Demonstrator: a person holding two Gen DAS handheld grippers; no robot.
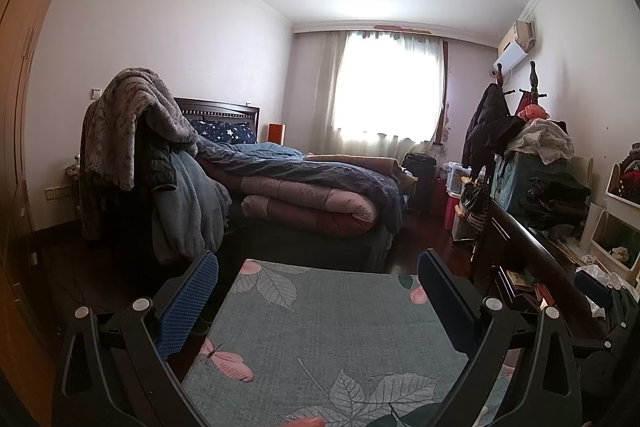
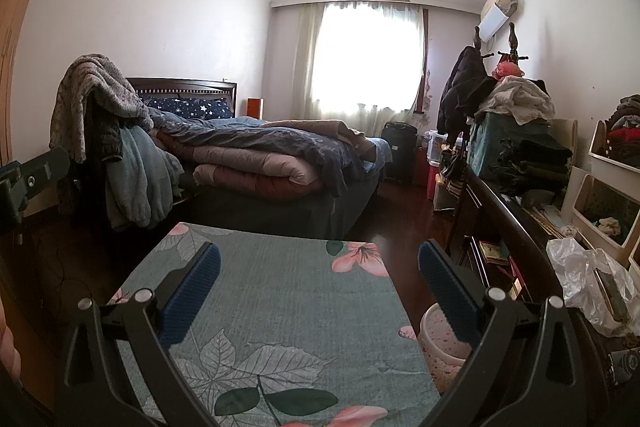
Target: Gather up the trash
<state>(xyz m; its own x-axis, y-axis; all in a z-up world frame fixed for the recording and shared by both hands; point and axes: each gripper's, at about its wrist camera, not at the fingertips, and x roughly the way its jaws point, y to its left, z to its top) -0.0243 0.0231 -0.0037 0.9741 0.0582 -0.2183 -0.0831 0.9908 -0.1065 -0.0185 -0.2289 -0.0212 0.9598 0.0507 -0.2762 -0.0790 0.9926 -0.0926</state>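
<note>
Both grippers, left (image 1: 318, 277) and right (image 2: 319, 269), are held wide apart, empty, above a floral cloth (image 2: 280, 307). Right of the right gripper, a speckled bin (image 2: 438, 343) is seen; contents cannot be told. Crumpled plastic (image 2: 580, 279) lies on the dark desk (image 2: 516, 227), further right.

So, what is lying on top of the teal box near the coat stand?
A heap of crumpled pale clothes lies on the teal box, with a dark garment at its left. The heap covers the box top, so whatever else is there cannot be seen.
</note>
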